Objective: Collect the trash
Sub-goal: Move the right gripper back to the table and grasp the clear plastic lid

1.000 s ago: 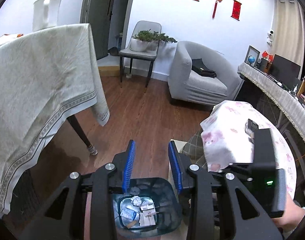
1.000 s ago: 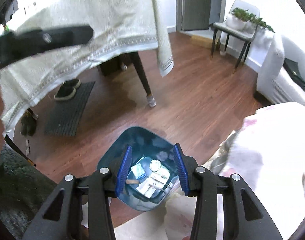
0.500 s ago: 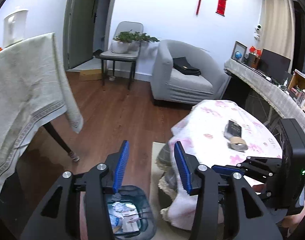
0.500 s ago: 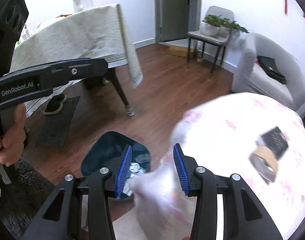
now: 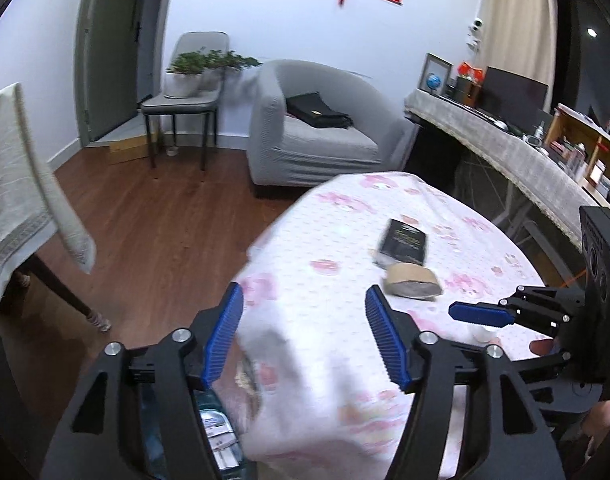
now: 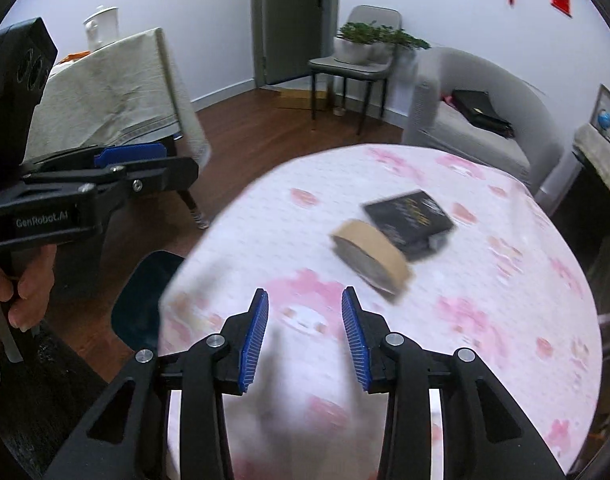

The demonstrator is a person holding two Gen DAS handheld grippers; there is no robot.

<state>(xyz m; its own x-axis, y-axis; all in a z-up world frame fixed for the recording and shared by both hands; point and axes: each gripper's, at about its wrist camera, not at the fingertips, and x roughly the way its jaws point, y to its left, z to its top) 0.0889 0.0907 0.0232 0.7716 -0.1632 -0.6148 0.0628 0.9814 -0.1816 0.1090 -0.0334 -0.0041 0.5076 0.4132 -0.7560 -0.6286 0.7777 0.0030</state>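
the blue bin [image 5: 213,436] stands on the wood floor just beside the round table [image 5: 329,240], partly hidden under the hanging pink-flowered cloth; paper scraps [image 5: 219,440] lie inside it. on the table, a brown tape roll [image 6: 371,256] touches a black box [image 6: 409,216]. the left gripper [image 5: 305,336] is over the table's edge, its jaws opening with nothing between them. the right gripper [image 6: 305,332] is above the cloth, its jaws closing, also gripping nothing.
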